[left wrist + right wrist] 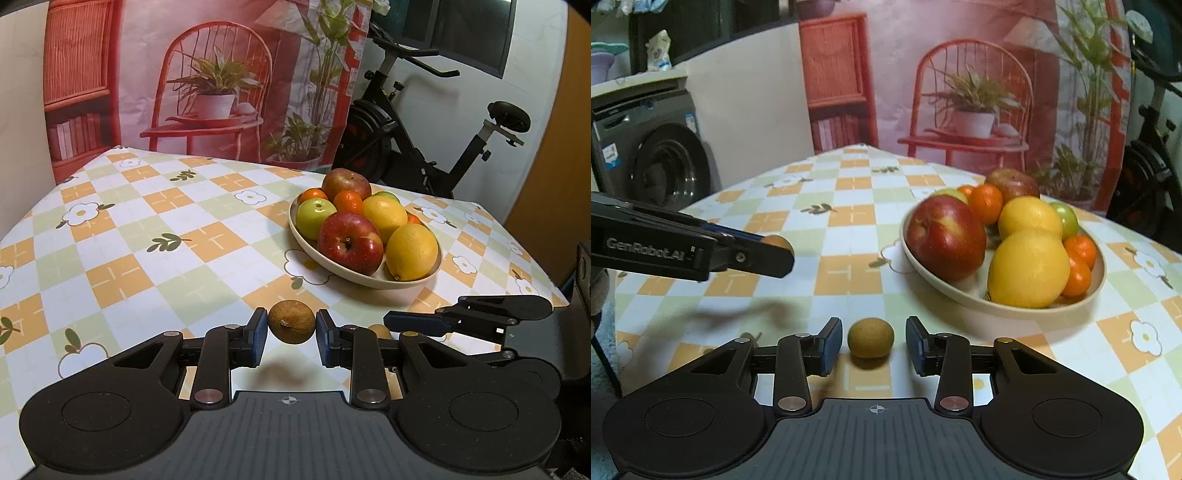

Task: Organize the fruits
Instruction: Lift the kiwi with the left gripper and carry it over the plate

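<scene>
My left gripper (291, 326) is shut on a small brown round fruit (291, 321), held a little above the checked tablecloth (147, 240); its shadow lies beneath. In the right wrist view the left gripper (772, 246) shows side-on at the left, the brown fruit (778, 240) peeking out at its tip. A second brown fruit (870, 338) rests on the cloth between the pads of my right gripper (870, 343), which is open with a gap on each side. This second fruit (380, 330) barely shows in the left wrist view, beside my right gripper's finger (413, 322).
A beige bowl (332, 269) (945, 291) to the right holds red apples, lemons, green apples and tangerines. An exercise bike (424, 140) stands behind the table's far right edge. A washing machine (665, 162) is off the left side. A printed backdrop hangs behind.
</scene>
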